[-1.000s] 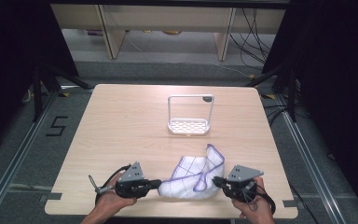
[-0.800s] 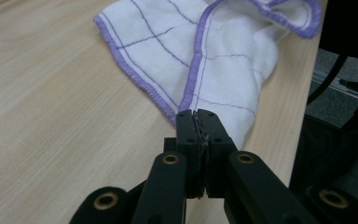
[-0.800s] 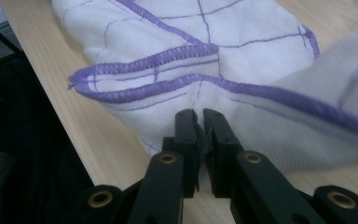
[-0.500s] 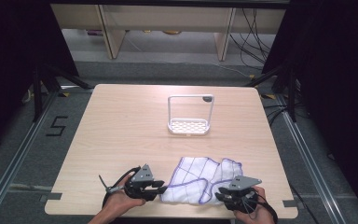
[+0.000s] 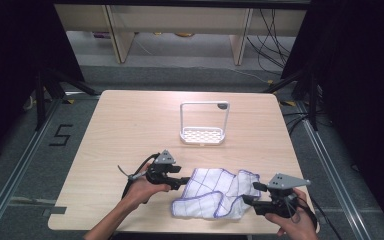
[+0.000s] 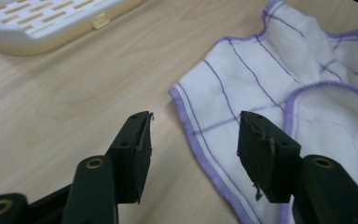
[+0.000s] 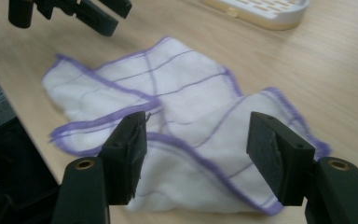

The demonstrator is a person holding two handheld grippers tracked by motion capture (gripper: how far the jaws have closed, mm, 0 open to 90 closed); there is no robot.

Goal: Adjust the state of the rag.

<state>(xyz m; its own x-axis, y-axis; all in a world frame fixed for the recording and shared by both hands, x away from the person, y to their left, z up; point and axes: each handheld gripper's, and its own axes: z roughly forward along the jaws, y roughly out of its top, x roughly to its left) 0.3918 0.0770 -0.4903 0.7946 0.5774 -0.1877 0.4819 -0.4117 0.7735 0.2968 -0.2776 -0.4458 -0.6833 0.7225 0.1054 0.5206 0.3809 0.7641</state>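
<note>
High view: cloth [image 5: 215,192] lies between parted tongs.

One white cloth [image 5: 215,193] with purple checks and a purple hem lies rumpled on the single wooden table [image 5: 130,125], on the person's side of the one white rack [image 5: 203,123] with a perforated tray. Two handheld grippers flank the cloth, the left gripper [image 5: 185,181] and the right gripper [image 5: 250,194], one per hand. Each has two black jaws.
</note>
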